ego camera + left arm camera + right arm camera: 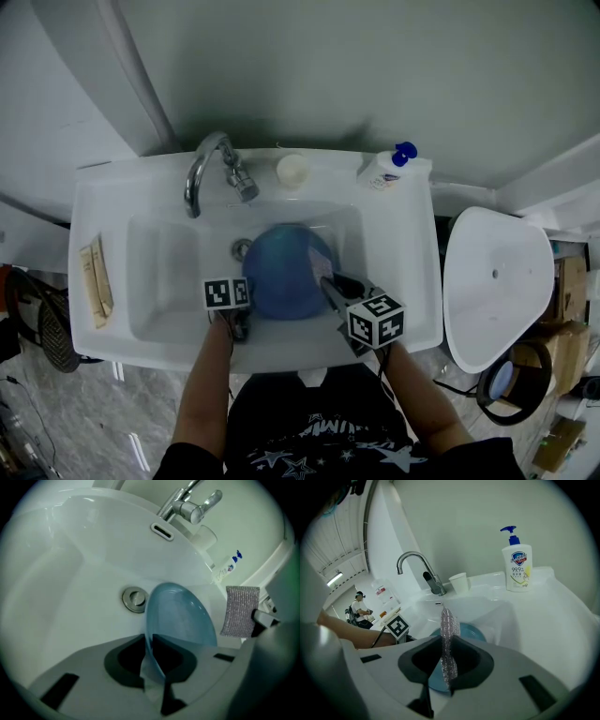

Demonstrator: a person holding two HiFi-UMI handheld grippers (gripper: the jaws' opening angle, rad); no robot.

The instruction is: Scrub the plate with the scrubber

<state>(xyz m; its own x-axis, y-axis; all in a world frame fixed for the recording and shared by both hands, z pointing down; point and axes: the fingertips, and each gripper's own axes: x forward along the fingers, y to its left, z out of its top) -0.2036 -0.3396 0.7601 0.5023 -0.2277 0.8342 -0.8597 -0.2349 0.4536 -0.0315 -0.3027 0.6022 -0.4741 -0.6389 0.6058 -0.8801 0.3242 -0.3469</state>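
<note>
A blue plate (286,272) stands tilted on edge in the white sink (150,281), near the drain (242,248). My left gripper (242,302) is shut on the plate's near rim; in the left gripper view the rim (151,660) runs between the closed jaws and the plate (180,618) rises beyond them. My right gripper (330,284) is shut on a silver mesh scrubber (449,639), held upright just right of the plate (473,632). The scrubber (240,611) hangs beside the plate's far edge, with a small gap showing between them.
A chrome faucet (211,164) arches over the basin's back. A paper cup (292,170) and a soap pump bottle (386,167) stand on the back ledge. Tan sticks (97,281) lie on the left ledge. A white rounded fixture (492,281) stands to the right of the sink.
</note>
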